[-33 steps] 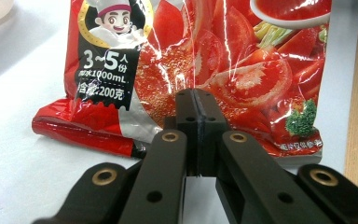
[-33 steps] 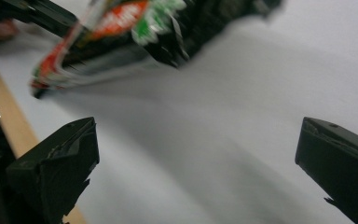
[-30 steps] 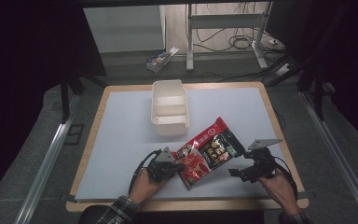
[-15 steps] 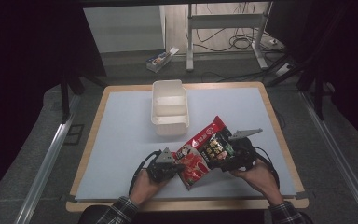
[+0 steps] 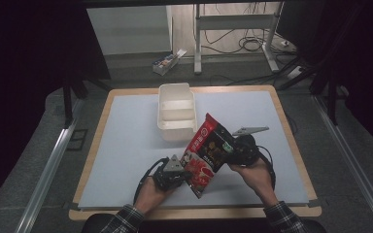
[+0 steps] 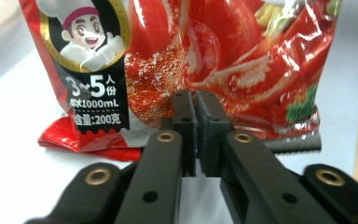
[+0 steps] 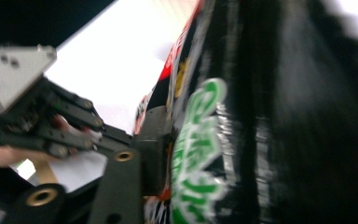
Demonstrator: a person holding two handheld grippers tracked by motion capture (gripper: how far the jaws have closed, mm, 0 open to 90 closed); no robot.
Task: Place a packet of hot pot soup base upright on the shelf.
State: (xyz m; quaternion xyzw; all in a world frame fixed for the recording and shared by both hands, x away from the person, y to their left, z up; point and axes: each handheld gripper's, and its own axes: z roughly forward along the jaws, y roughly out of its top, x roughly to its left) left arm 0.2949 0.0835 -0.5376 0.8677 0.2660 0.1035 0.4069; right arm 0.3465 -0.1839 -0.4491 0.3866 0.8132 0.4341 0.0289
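Note:
A red and black food packet [image 5: 209, 150] is held tilted above the table between both grippers. My left gripper [image 5: 180, 173] is shut on its lower left edge. In the left gripper view the two pads [image 6: 185, 109] meet on the packet's [image 6: 214, 60] bottom seam. My right gripper [image 5: 234, 148] sits at the packet's right edge. Its jaws have just been closing with the packet [image 7: 200, 163] between them. One pad [image 7: 154, 140] lies against the packet; the other is hidden behind it. The left gripper [image 7: 28, 107] shows beyond it.
A white container [image 5: 176, 114] with two compartments, both bare, stands just beyond the packet at the table's middle back. The pale mat [image 5: 126, 145] has open room at left and far right. A small box [image 5: 167, 62] and frame legs stand on the floor beyond.
My right gripper has moved left, in to the packet's right edge, and its jaws have closed around it. The left gripper has kept still with the packet in it.

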